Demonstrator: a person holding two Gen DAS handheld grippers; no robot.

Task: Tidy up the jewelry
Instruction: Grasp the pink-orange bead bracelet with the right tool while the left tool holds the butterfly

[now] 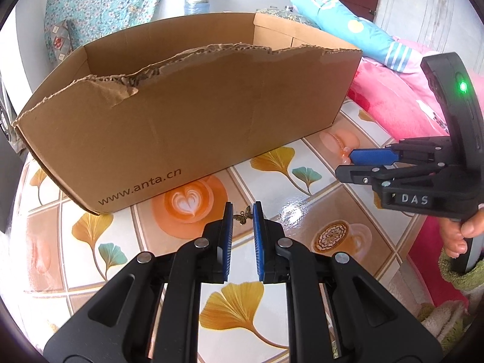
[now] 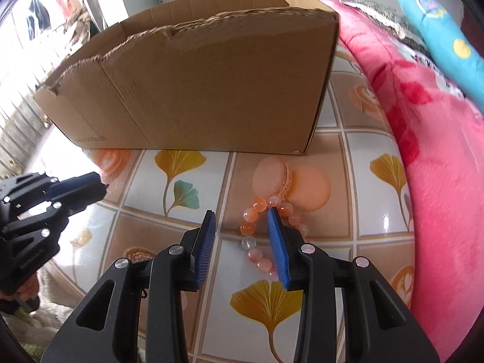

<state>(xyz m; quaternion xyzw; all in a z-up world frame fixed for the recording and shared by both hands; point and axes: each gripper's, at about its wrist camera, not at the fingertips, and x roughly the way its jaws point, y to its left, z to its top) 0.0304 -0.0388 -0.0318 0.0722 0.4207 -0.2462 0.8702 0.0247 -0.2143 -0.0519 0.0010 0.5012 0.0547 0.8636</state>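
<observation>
My left gripper (image 1: 243, 211) is shut on a small bronze butterfly charm (image 1: 245, 215), pinched at the tips of its blue pads a little above the table. It also shows in the right wrist view as the left gripper (image 2: 99, 186), with a dark speck at its tip. An orange and pink bead bracelet (image 2: 247, 228) lies on the patterned tablecloth (image 2: 372, 142). My right gripper (image 2: 241, 217) stands open over it. The right finger (image 2: 276, 242) rests inside the bead ring, and the ring's left side lies between the pads, untouched. Only a few of the bracelet's beads (image 1: 345, 154) peek out by the right gripper (image 1: 345, 165).
A large torn cardboard box (image 1: 181, 115) (image 2: 211, 90), open at the top, stands just behind both grippers. A pink blanket (image 2: 438, 151) (image 1: 393, 106) and a blue pillow (image 1: 363, 33) crowd the right side. A hand (image 1: 456, 236) holds the right gripper's handle.
</observation>
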